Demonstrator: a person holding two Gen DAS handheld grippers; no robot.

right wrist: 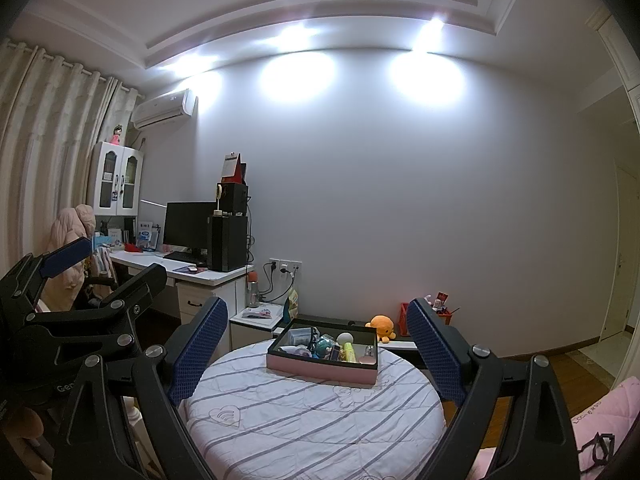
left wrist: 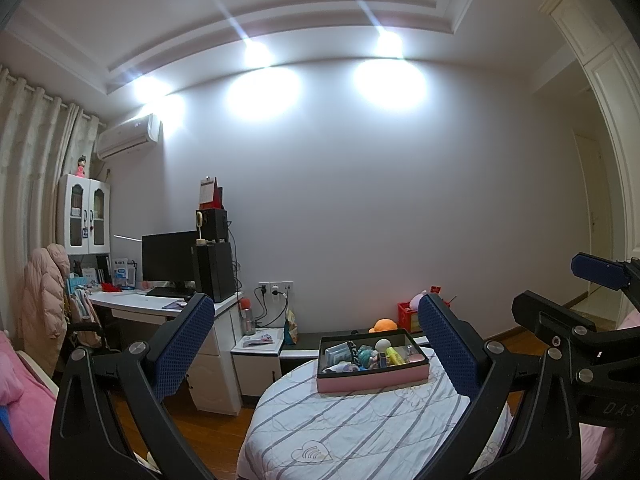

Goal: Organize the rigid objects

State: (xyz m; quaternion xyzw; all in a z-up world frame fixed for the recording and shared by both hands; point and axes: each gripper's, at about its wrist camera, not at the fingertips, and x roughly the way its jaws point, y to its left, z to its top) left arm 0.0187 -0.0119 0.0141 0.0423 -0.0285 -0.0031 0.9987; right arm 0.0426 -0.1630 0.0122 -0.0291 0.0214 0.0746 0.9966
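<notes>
A pink box with a black inside (left wrist: 372, 378) stands at the far end of a bed with a striped white cover (left wrist: 344, 428); it also shows in the right wrist view (right wrist: 320, 368). It holds several small items, among them a white ball (left wrist: 383, 345) and a yellow tube (left wrist: 396, 356). My left gripper (left wrist: 316, 344) is open and empty, held above the bed short of the box. My right gripper (right wrist: 316, 344) is open and empty too, beside it. Each gripper shows at the edge of the other's view.
A white desk (left wrist: 160, 306) with a monitor and a black computer tower stands at the left, with a chair and a pink coat. A white nightstand (left wrist: 256, 346), an orange plush toy (left wrist: 385, 325) and a red crate (left wrist: 408, 316) sit beyond the bed. Wooden floor lies to the left.
</notes>
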